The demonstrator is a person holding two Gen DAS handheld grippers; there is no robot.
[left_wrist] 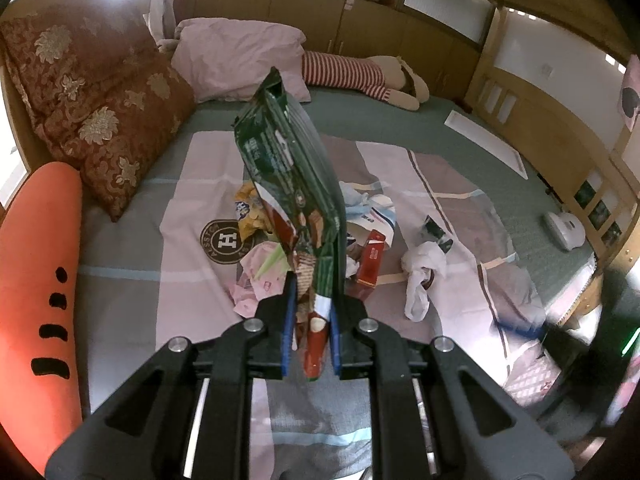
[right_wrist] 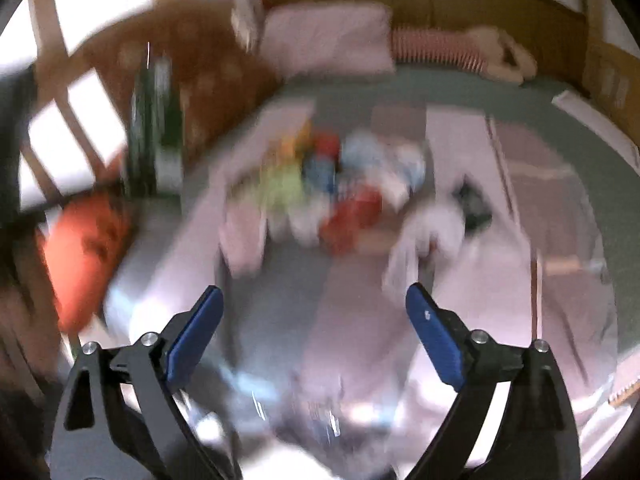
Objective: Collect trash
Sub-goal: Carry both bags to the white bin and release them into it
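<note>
The left gripper (left_wrist: pixel 312 300) held a green snack bag (left_wrist: pixel 288 168) upright by its lower end, jaws clamped on it, above the bed (left_wrist: pixel 132 320). The right gripper (right_wrist: pixel 314 312) stood with jaws wide and nothing between them, aimed at the litter pile (left_wrist: pixel 320 232); its view was blurred. Judged step: gathering wrappers. The next move likely called for closing on one piece, perhaps the crumpled white tissue (left_wrist: pixel 420 276). An orange carrot cushion (left_wrist: pixel 36 264) and a patterned pillow (left_wrist: pixel 100 120) lay well aside, obstructing nothing.

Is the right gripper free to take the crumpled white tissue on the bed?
Probably yes: the right gripper is open and empty, and the crumpled white tissue lies uncovered just ahead on the bed.
</note>
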